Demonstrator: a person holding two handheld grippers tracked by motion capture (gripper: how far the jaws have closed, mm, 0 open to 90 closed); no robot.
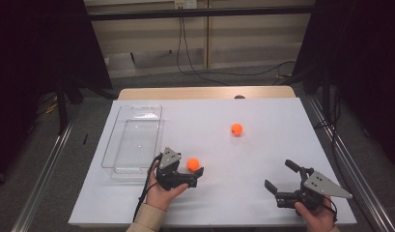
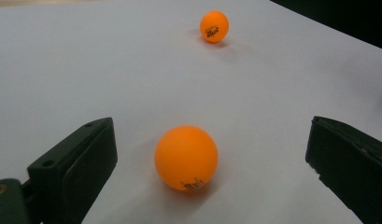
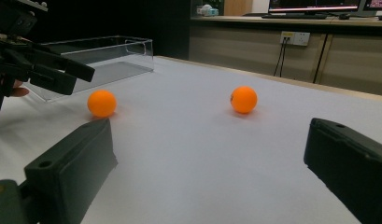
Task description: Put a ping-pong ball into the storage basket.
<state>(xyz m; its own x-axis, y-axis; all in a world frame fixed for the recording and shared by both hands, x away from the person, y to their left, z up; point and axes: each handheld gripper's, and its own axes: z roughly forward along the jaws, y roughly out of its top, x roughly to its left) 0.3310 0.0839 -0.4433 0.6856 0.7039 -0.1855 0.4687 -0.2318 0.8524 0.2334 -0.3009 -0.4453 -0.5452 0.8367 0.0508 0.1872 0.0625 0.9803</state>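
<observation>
Left claw (image 2: 205,163), jaws spread wide, brackets the near orange ball (image 2: 186,157) untouched.

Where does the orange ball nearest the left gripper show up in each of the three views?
High view: near ball lower centre-left, at the left gripper.
Left gripper view: near ball low centre, between the open jaws.
Right gripper view: near ball at left.
Shared landmark: the far ball.

near ball (image 1: 193,164) – right of bin (image 1: 134,140) | far ball (image 1: 236,129) – behind, mid-table (image 1: 262,111)
</observation>
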